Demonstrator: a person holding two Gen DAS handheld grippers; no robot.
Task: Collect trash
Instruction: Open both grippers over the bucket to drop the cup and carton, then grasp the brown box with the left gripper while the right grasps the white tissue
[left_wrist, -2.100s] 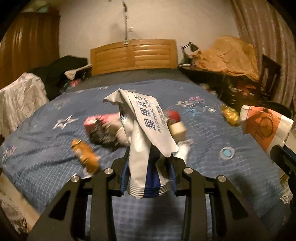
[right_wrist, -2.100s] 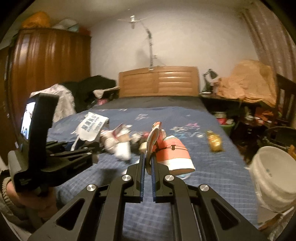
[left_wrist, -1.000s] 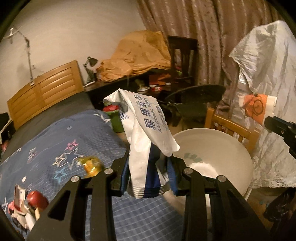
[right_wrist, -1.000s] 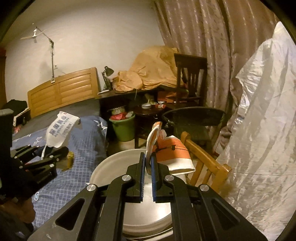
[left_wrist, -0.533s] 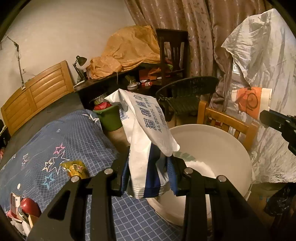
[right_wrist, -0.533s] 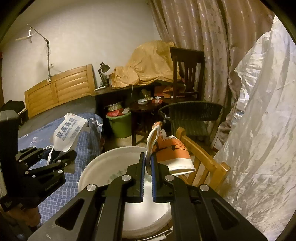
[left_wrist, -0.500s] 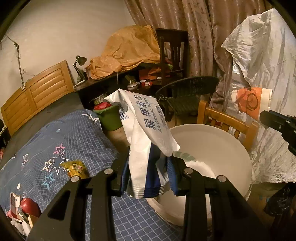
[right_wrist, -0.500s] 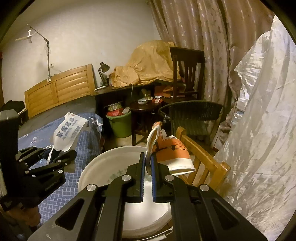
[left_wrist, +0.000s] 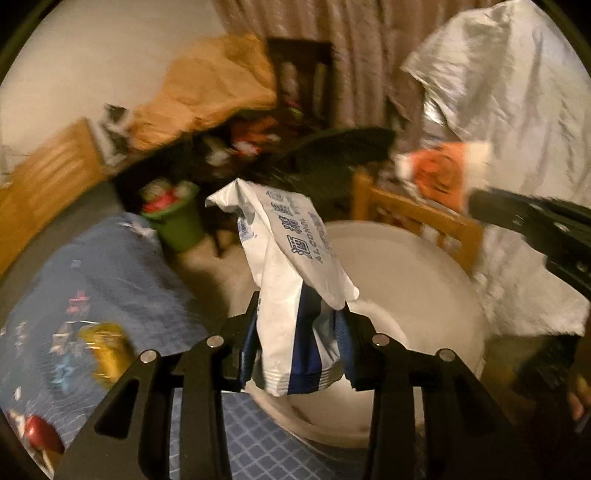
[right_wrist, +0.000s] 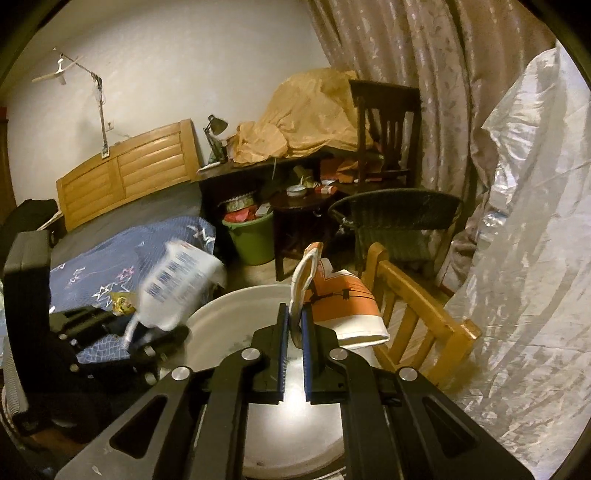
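White wipes packet, blue stripe down one side, blue lettering on the creased upper half, standing upright between the fingers of the left gripper; jaws opening, pads seemingly still against the packet's sides. Hanging right over the white bucket, lower end above the near rim. Blurred in the right wrist view, tilted over the bucket's left edge.

One orange-and-white wrapper, crumpled flat, nipped by its thin edge in the right gripper, jaws nearly together on it, above the bucket's far side. Same wrapper a blur at upper right from the left wrist.

Two pieces of trash in the grippers, one bucket below them. On the blue star-print bedspread: one yellow packet, one red item at the lower left edge. Just behind the bucket, one light wooden chair; beyond, one green bin, full to the top. Silvery plastic sheet draped at right.
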